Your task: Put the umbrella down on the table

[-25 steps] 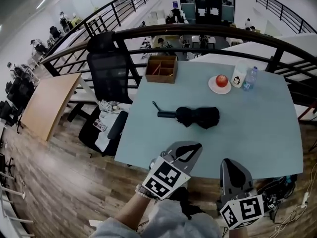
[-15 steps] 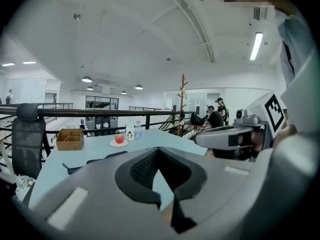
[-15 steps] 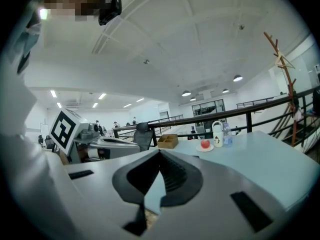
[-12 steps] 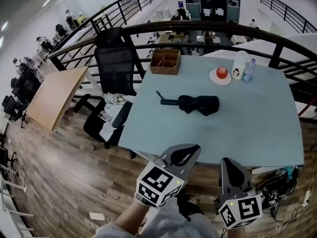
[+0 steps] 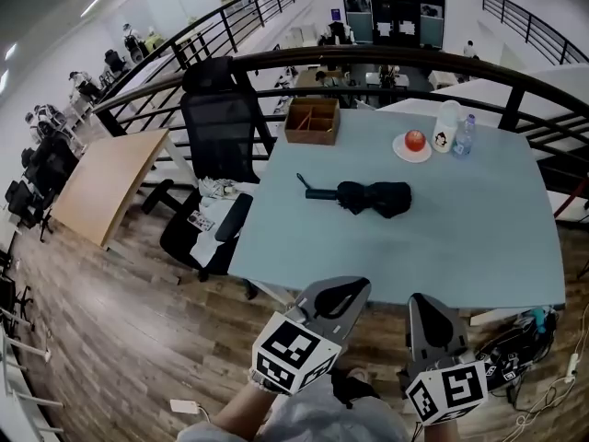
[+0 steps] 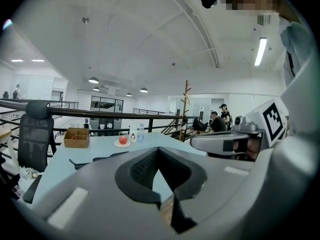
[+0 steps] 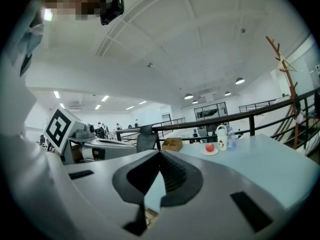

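One pale blue desk (image 5: 460, 247) holds one folded black umbrella (image 5: 373, 197), one wooden divided box (image 5: 311, 122), one red apple (image 5: 415, 139) on one white plate (image 5: 398, 148), one white flask (image 5: 446, 122) and one clear plastic bottle (image 5: 464, 136)

Bright, even light from ceiling strip lights (image 6: 260, 51); soft shadows, sharp focus, fisheye bending, dark corners.

The pale table (image 5: 479, 238) bears a black umbrella (image 5: 373, 197), wooden box (image 5: 312, 121), plate (image 5: 399, 150) with apple (image 5: 415, 139), flask (image 5: 446, 128) and bottle (image 5: 464, 137)
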`<state>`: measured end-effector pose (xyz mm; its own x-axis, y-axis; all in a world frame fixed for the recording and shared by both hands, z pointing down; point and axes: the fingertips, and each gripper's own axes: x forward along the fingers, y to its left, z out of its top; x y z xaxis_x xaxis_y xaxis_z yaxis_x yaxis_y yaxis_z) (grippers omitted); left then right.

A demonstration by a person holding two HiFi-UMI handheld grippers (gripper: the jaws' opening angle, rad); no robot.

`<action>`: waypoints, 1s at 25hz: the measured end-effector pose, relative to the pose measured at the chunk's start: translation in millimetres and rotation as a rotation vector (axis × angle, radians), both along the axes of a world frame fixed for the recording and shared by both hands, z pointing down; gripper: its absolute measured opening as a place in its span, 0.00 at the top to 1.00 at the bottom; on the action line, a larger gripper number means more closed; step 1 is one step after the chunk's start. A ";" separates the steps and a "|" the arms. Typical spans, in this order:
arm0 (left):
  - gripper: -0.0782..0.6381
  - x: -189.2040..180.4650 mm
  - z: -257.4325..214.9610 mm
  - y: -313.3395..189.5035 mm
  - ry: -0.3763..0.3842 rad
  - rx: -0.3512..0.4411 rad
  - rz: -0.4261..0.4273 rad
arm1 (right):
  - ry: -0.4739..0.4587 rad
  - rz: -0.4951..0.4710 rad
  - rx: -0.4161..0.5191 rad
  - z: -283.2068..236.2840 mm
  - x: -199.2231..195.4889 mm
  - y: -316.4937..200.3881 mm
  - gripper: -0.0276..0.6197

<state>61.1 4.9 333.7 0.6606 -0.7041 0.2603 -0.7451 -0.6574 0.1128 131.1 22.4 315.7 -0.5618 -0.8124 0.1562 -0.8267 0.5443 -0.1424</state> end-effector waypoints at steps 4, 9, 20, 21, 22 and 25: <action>0.88 -22.7 -6.4 -2.4 0.024 0.008 -0.042 | 0.002 0.005 0.010 -5.4 -15.1 -3.3 0.96; 0.88 -41.2 -14.9 -3.8 0.047 0.015 -0.055 | 0.002 0.013 0.031 -16.8 -29.6 -5.8 0.96; 0.88 -47.2 -30.0 -0.2 0.086 0.042 -0.016 | 0.015 0.022 0.059 -29.2 -46.0 -7.1 0.96; 0.88 -47.8 -30.0 -0.3 0.095 0.038 -0.015 | 0.015 0.023 0.060 -29.3 -46.6 -6.9 0.96; 0.88 -48.3 -29.9 -0.5 0.101 0.035 -0.014 | 0.016 0.025 0.061 -29.1 -47.0 -7.0 0.96; 0.88 -48.5 -30.4 -0.8 0.097 0.043 -0.011 | 0.020 0.029 0.063 -28.2 -47.0 -8.4 0.96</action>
<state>12.6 4.1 303.3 0.6735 -0.7205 0.1649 -0.7391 -0.6552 0.1562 84.1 14.0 287.4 -0.5352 -0.8368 0.1156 -0.8446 0.5275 -0.0917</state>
